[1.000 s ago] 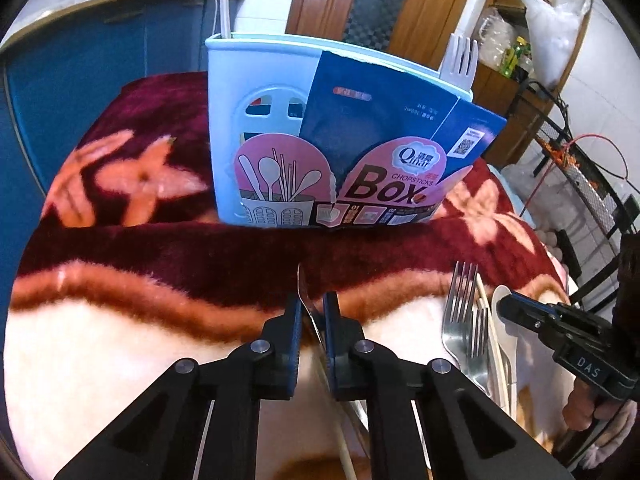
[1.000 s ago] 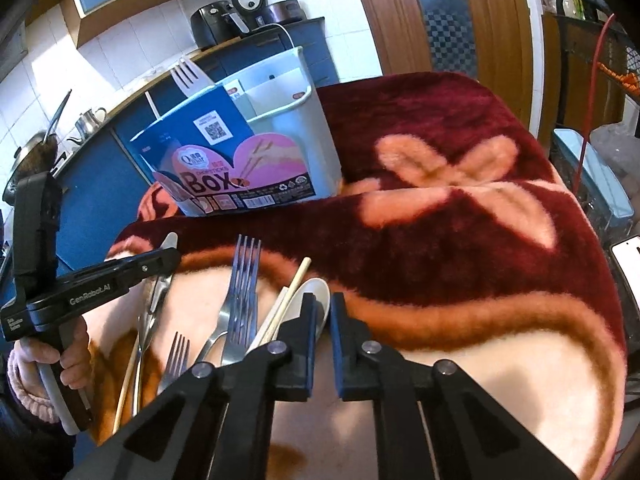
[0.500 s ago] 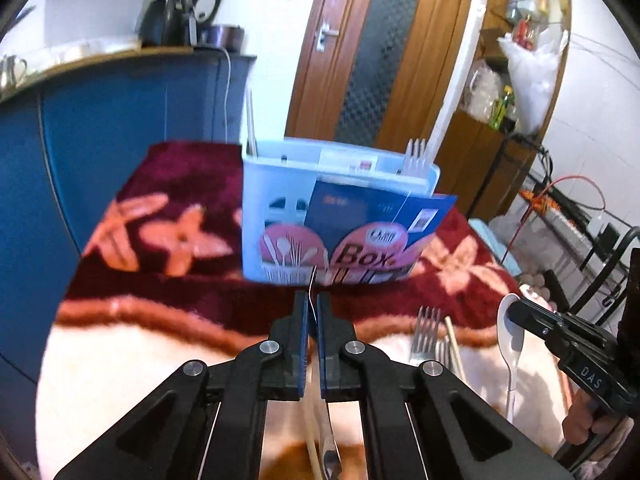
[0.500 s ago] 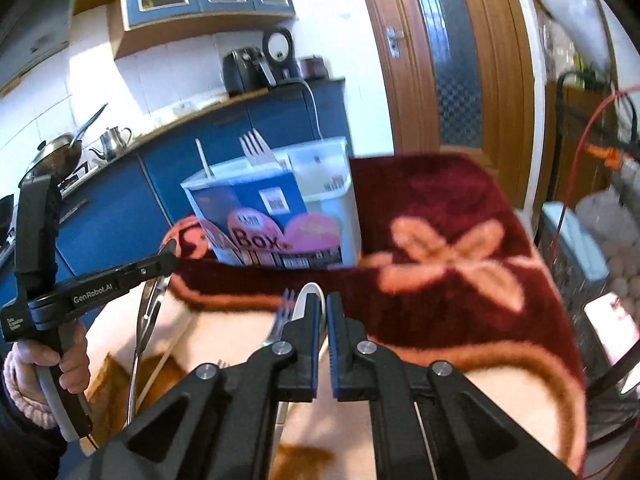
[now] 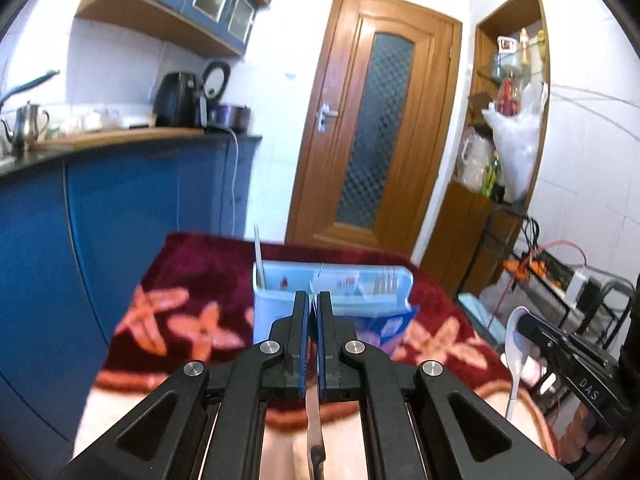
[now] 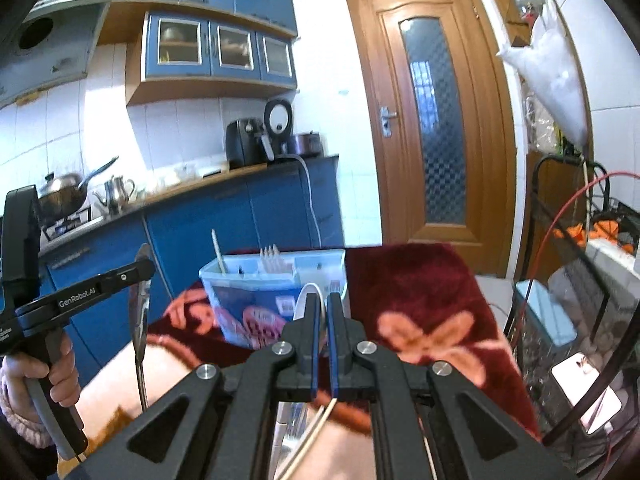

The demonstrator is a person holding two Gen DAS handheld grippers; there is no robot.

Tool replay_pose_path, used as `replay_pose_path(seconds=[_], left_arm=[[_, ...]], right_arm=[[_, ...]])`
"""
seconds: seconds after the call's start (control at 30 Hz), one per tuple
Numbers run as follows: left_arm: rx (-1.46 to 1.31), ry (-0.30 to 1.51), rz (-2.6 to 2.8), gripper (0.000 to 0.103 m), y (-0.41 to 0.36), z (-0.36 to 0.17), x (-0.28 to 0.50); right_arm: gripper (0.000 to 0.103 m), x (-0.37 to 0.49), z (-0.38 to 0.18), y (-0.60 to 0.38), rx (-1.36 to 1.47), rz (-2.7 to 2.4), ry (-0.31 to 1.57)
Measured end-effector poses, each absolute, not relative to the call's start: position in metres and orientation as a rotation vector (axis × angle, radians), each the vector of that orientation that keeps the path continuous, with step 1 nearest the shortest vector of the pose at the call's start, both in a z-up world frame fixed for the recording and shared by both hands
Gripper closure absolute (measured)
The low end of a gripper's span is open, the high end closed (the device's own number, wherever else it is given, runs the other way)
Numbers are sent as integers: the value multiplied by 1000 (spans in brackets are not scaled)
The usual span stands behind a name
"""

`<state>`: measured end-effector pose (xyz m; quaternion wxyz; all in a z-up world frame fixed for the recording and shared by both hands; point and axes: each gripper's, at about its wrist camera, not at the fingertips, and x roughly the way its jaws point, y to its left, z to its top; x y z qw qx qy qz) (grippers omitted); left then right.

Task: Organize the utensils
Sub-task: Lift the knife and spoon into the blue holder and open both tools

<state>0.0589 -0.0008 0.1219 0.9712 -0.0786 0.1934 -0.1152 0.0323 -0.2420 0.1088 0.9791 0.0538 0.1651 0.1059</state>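
A light blue utensil box point(image 5: 280, 312) point(image 6: 256, 284) stands on the maroon flowered blanket point(image 5: 192, 280) point(image 6: 420, 292). It holds a white plastic fork point(image 5: 386, 280) point(image 6: 270, 258) and a pale chopstick point(image 5: 259, 256) point(image 6: 219, 252). My left gripper point(image 5: 313, 300) point(image 6: 144, 270) is shut on a metal spoon point(image 5: 316, 432) point(image 6: 140, 312), whose handle hangs down. My right gripper point(image 6: 323, 300) point(image 5: 524, 326) is shut on a white spoon point(image 6: 306, 298) point(image 5: 514, 344), bowl upward. Both are raised above the blanket, short of the box.
Blue kitchen cabinets point(image 5: 120, 220) line the left side, with a kettle and appliances on the counter. A wooden door point(image 6: 436, 120) is behind the table. A wire rack with a red cable point(image 6: 580, 208) stands at the right. A person's hand point(image 6: 40, 376) grips the left tool's handle.
Both grippers have closed on their spoons, lifted them off the blanket and tilted up. The box now sits lower and smaller in both views.
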Motion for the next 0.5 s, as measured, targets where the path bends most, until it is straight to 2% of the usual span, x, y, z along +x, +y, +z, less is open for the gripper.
replay_pose_path(seconds=[0.5], left_arm=[[-126,166,-107,99,3,198,117]], right_arm=[[98,80,150,-239,44,114,192]])
